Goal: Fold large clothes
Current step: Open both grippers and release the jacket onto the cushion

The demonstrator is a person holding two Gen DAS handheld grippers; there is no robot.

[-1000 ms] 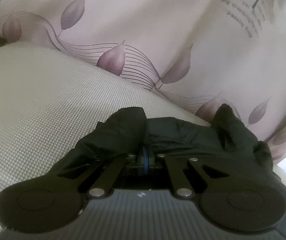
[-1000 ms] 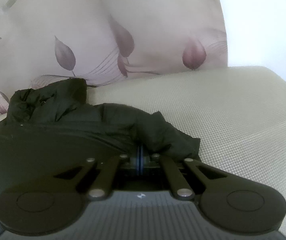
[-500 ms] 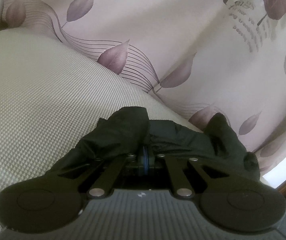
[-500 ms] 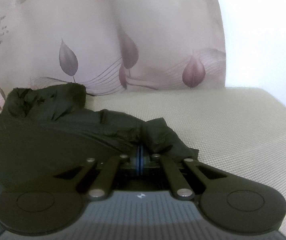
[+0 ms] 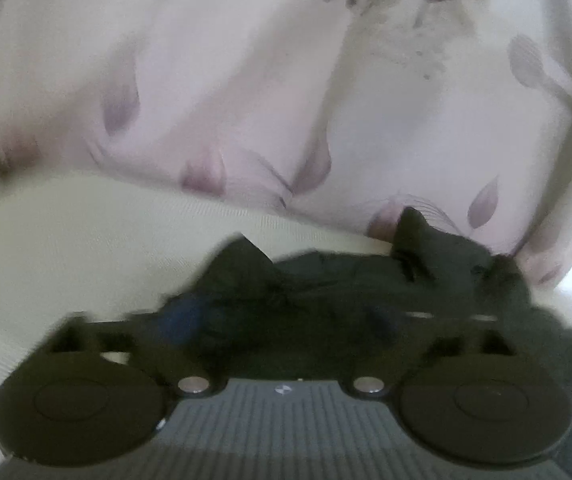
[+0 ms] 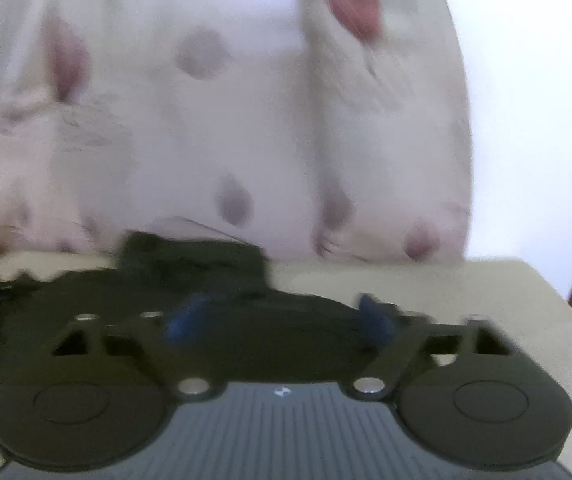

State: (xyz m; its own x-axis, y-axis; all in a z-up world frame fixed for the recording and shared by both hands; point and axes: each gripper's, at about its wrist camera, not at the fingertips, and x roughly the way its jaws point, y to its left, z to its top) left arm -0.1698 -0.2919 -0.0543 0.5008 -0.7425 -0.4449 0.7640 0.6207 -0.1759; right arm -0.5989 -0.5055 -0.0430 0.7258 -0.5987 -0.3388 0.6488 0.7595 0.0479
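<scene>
Your left gripper [image 5: 281, 322] has just been opening and its blue-padded fingers [image 5: 177, 320] stand wide apart; the dark garment [image 5: 366, 280] lies under and beyond them, with no pad pressing it. Your right gripper [image 6: 281, 320] has likewise just been opening, its fingers [image 6: 183, 320] spread over the same dark cloth. The garment sits crumpled on a pale, finely woven cushion surface [image 5: 65, 248] that runs right to a rounded edge. Behind hangs a cream curtain [image 5: 245, 80] printed with mauve leaves; both views are blurred.
</scene>
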